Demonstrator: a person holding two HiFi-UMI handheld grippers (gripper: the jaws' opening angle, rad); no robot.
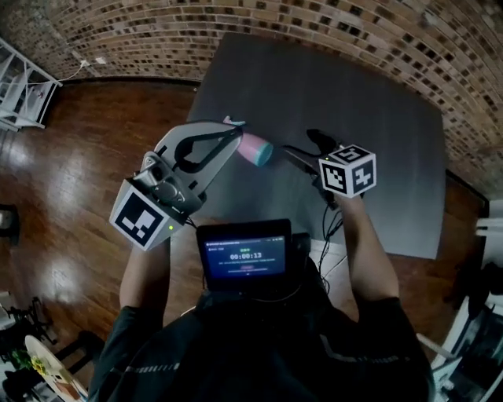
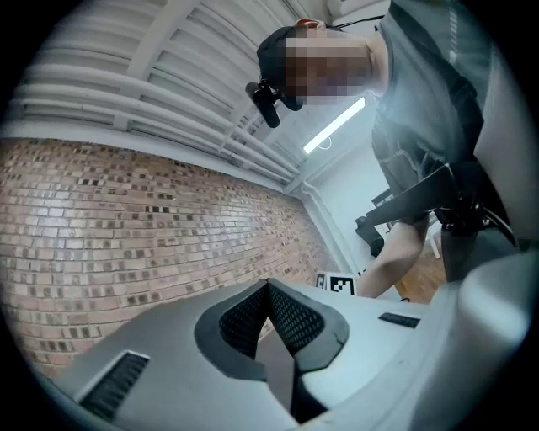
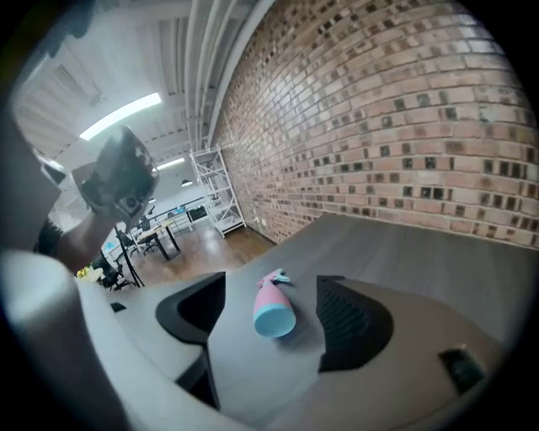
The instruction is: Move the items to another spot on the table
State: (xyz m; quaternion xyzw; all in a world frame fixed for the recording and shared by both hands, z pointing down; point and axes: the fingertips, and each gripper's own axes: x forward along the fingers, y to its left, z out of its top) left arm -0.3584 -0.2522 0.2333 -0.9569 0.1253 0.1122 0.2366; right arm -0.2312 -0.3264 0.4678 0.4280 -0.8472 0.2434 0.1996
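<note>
A pink spray bottle with a light blue base [image 1: 255, 148] lies on its side on the dark grey table [image 1: 361, 102]. In the right gripper view the bottle [image 3: 273, 305] rests on the table between the two jaws, base toward the camera, with neither pad touching it. My right gripper [image 1: 302, 145] is open, just right of the bottle. My left gripper [image 1: 229, 132] is lifted above the table's left edge, its tip over the bottle's nozzle end. In the left gripper view its pads [image 2: 253, 324] meet with nothing between them, aimed at a brick wall.
A small screen [image 1: 244, 255] hangs at the person's chest. Wooden floor [image 1: 71, 173] lies left of the table, with a white rack [image 1: 20, 94] at far left. A brick wall [image 1: 314, 23] runs behind the table's far edge.
</note>
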